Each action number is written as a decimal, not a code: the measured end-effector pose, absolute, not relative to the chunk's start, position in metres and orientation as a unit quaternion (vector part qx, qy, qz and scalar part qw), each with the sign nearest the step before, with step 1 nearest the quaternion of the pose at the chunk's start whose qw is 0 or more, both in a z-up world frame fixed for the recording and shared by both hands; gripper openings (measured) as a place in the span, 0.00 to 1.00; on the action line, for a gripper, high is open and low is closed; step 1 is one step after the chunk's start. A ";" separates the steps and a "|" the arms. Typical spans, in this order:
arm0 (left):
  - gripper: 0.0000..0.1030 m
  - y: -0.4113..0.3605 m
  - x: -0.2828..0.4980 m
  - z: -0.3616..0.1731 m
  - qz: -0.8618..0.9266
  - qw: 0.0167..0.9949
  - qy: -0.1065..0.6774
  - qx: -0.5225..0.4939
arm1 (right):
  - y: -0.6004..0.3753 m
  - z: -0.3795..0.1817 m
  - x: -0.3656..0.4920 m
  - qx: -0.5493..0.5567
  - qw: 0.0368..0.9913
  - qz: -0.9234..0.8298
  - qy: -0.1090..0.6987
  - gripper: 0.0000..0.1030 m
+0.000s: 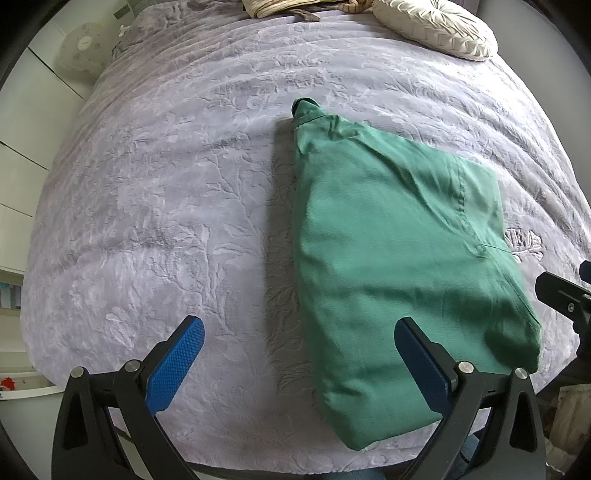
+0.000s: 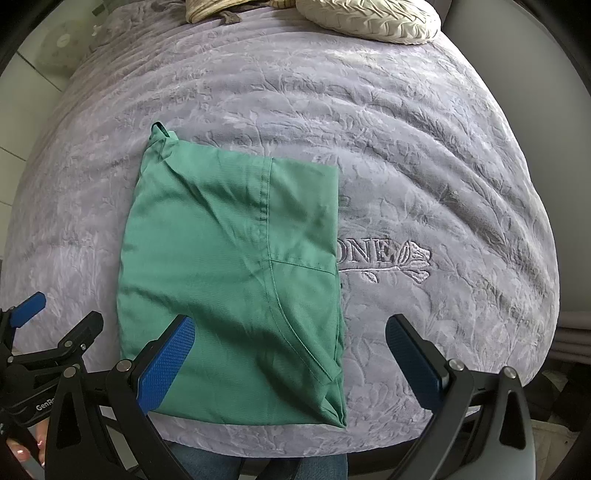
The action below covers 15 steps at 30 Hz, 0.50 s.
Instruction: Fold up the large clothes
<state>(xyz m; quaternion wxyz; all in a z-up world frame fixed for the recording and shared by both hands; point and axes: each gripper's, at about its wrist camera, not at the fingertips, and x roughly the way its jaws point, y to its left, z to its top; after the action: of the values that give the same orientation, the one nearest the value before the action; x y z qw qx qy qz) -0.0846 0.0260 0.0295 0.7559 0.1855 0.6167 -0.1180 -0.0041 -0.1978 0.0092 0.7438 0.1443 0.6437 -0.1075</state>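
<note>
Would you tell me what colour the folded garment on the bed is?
Plain green; the folded garment shows best in the right wrist view.

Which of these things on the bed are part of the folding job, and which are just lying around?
Part of the job:
green garment, folded
left gripper, open
right gripper, open

Just lying about:
cream cushion
striped fabric by the cushion
purple bedspread underneath

Wide bare purple bedspread (image 1: 166,192) left of the folded green garment (image 1: 399,266) and more right of it (image 2: 461,206), blocked only at the far edge by a cream pillow (image 1: 436,27) and crumpled cloth (image 1: 269,7), both grippers (image 1: 299,354) (image 2: 290,350) spread above the near edge.
</note>
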 end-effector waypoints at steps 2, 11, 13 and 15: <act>1.00 0.026 -0.085 0.029 -0.118 0.756 0.617 0.185 | -0.198 0.009 -0.003 0.145 0.743 -0.107 0.644 1.00; 1.00 0.026 -0.084 0.029 -0.118 0.756 0.617 0.184 | -0.197 0.009 -0.004 0.144 0.743 -0.107 0.645 1.00; 1.00 0.026 -0.084 0.029 -0.118 0.756 0.617 0.184 | -0.197 0.008 -0.004 0.145 0.743 -0.107 0.645 1.00; 1.00 0.027 -0.084 0.029 -0.118 0.756 0.617 0.185 | -0.196 0.008 -0.004 0.145 0.742 -0.107 0.645 1.00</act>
<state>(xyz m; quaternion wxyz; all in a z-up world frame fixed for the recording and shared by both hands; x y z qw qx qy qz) -0.0840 0.0270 0.0289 0.7561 0.1853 0.6166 -0.1179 -0.0045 -0.1962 0.0077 0.7422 0.1451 0.6454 -0.1073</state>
